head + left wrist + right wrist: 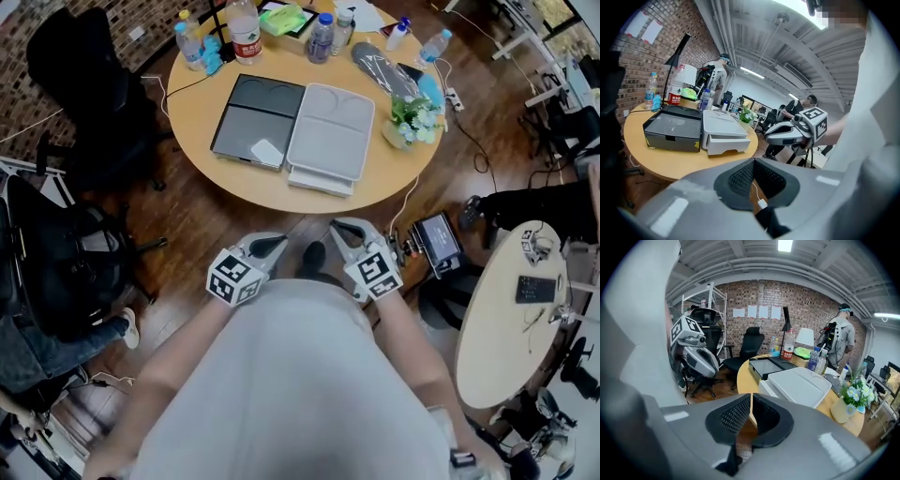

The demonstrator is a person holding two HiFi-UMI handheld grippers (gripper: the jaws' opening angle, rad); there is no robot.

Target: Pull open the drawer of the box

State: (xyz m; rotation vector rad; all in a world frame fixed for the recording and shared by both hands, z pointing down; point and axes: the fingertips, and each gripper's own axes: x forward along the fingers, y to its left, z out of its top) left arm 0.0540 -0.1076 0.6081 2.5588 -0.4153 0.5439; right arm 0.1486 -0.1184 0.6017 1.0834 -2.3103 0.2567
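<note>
Seen from the head, steeply downward: a round wooden table (220, 178) ahead, bearing a dark box (258, 120) and, just beside it on the right, a white box (330, 127). At the white box's near edge, the drawer (319, 180), front turned toward the person. Behind the boxes, water bottles (321, 37); by the right rim, a flower pot (412, 117). Well short of the table, above the wooden floor (187, 234) and close to the person's body, the left gripper (279, 242) and the right gripper (337, 228), side by side, tips leaning toward one another, apart from each other and from both boxes.

Along the left gripper (753, 161): jaws brought together, pads meeting at the tips, nothing between them, only floor and a white cable (757, 197) behind. Farther off, the table edge with the dark box (672, 129) at left and the white box (722, 129) at right, drawer (725, 143) front facing this way. To the right, the right gripper (768, 136), level and well apart from the box.

Along the right gripper (751, 397): jaws likewise closed tip to tip, gripping nothing. Just past them, the white box (801, 385) on the table, the dark box (768, 366) behind it, the flower pot (843, 411) at right. At left, the left gripper (710, 369); in the background, a black office chair (751, 345), a brick wall (759, 296) and a standing person (841, 341).
</note>
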